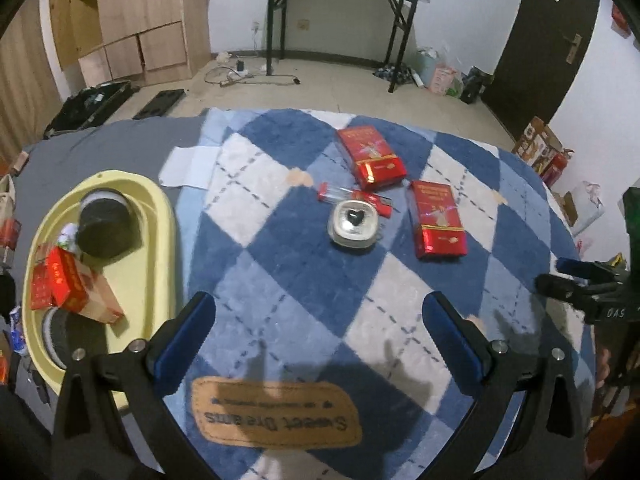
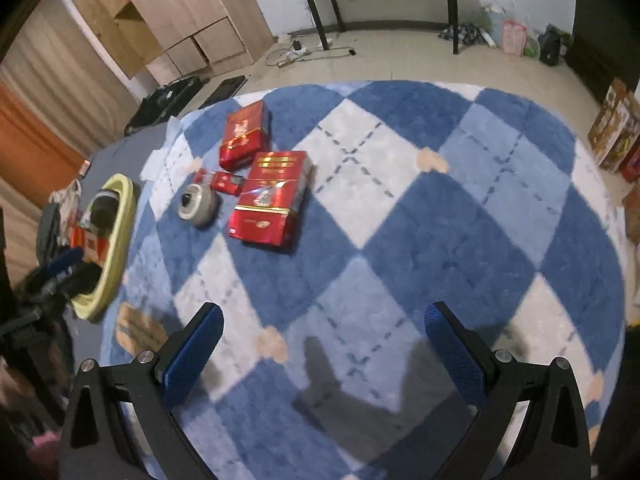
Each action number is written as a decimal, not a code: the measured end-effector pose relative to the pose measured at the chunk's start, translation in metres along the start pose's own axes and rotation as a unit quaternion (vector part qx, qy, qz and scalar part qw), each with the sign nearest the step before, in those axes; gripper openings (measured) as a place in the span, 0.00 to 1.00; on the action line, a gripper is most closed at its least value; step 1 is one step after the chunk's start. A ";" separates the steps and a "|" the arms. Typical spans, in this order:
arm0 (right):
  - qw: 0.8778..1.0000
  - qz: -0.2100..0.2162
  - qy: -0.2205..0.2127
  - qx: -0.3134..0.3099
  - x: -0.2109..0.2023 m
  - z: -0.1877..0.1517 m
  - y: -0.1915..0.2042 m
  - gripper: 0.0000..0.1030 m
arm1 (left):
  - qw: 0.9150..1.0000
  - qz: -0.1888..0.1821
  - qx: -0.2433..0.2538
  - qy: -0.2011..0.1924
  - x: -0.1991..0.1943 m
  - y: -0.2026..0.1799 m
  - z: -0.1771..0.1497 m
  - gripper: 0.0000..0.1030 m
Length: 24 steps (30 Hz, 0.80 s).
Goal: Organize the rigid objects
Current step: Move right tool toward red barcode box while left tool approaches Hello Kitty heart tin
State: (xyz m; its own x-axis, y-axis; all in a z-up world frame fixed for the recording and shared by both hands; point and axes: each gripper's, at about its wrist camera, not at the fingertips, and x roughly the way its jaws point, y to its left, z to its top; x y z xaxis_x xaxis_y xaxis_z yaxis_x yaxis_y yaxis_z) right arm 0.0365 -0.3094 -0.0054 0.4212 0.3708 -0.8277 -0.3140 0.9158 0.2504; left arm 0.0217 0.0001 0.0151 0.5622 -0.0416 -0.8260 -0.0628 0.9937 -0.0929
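Your left tool stands wide and holds nothing, above the blue checked blanket. Your right tool is likewise wide and unladen. 2 large red boxes lie flat on the blanket, near each other, with a small red box touching a grey round case between them. The yellow tray at left holds a black round item and a red carton.

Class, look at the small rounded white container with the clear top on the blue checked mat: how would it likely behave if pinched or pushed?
The white container looks rigid, so it should keep its shape. Its rounded, glossy sides may slip between flat pads. Being squat, it probably slides on the plush mat rather than tipping.
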 end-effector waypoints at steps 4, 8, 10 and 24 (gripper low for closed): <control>0.999 -0.003 -0.003 0.032 -0.007 0.003 -0.016 1.00 | 1.000 -0.012 -0.001 0.005 0.005 0.005 0.002 1.00; 0.999 -0.003 -0.003 0.050 -0.007 0.006 -0.020 1.00 | 1.000 -0.024 -0.006 0.000 0.005 0.003 0.005 1.00; 0.999 -0.003 -0.002 0.052 -0.006 0.007 -0.018 1.00 | 0.999 -0.037 -0.012 -0.001 0.005 0.002 0.003 1.00; 1.000 -0.003 -0.031 0.001 -0.020 0.022 0.013 1.00 | 1.000 -0.018 -0.014 -0.005 0.008 -0.003 0.004 1.00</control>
State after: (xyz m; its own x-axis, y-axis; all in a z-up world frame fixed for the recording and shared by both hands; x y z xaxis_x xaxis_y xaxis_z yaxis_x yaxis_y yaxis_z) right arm 0.0426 -0.3020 0.0249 0.4745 0.3735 -0.7971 -0.3090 0.9186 0.2465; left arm 0.0294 -0.0024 0.0105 0.5723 -0.0772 -0.8164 -0.0654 0.9881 -0.1392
